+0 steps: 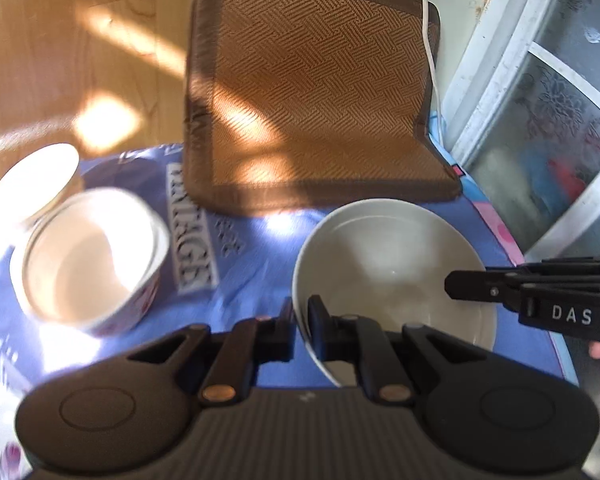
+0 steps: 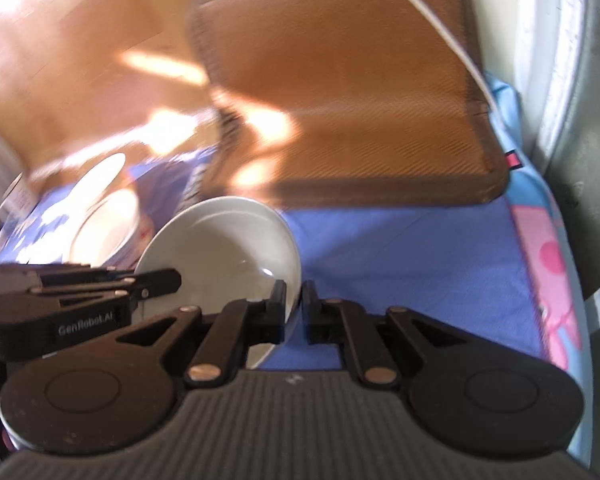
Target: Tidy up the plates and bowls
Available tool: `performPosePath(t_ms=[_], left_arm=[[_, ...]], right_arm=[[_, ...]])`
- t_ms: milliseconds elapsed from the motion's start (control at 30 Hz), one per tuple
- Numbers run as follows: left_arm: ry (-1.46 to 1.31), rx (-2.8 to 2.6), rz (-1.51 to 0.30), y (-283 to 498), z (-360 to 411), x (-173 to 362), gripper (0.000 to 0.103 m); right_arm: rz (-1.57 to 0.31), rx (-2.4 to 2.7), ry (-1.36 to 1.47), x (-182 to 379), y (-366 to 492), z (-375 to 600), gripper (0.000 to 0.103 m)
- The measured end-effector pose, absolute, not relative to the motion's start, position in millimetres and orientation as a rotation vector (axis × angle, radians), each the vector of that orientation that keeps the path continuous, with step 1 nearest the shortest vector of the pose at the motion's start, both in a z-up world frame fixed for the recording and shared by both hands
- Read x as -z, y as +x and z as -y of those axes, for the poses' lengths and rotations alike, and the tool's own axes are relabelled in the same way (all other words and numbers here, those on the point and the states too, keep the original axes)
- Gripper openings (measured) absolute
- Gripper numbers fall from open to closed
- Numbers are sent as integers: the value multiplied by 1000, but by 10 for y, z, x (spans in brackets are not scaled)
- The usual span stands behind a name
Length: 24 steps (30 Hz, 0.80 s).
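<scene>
I see blue cloth [image 1: 240,280] under everything, woven mat [image 1: 316,92] behind. Grey bowl [image 1: 384,256] on cloth, right of white bowls [image 1: 88,256]. My left gripper [image 1: 300,320] clamps its left rim; right gripper [image 2: 294,304] clamps opposite rim.

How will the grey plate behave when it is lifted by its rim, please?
The grey plate looks like glazed ceramic, so probably stiff, fairly heavy and breakable. Its glossy rim may slip between the fingers. The left claw and the right claw pinch opposite edges, which should limit tilting.
</scene>
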<state>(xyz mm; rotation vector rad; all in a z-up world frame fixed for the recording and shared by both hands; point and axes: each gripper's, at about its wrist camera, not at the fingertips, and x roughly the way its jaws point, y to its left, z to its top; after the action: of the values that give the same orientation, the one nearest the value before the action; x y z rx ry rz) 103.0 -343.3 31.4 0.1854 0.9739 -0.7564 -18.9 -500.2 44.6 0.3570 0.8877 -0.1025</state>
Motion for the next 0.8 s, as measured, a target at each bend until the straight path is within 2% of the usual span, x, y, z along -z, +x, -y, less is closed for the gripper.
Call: performPosePath(t_ms=[333, 800], left_arm=[[144, 712, -996, 583, 2718, -201, 8], [161, 723, -972, 362, 2604, -39, 8]], right_arm=[[-941, 25, 306, -261, -496, 4402, 10], [-935, 72, 306, -169, -653, 4215, 9]])
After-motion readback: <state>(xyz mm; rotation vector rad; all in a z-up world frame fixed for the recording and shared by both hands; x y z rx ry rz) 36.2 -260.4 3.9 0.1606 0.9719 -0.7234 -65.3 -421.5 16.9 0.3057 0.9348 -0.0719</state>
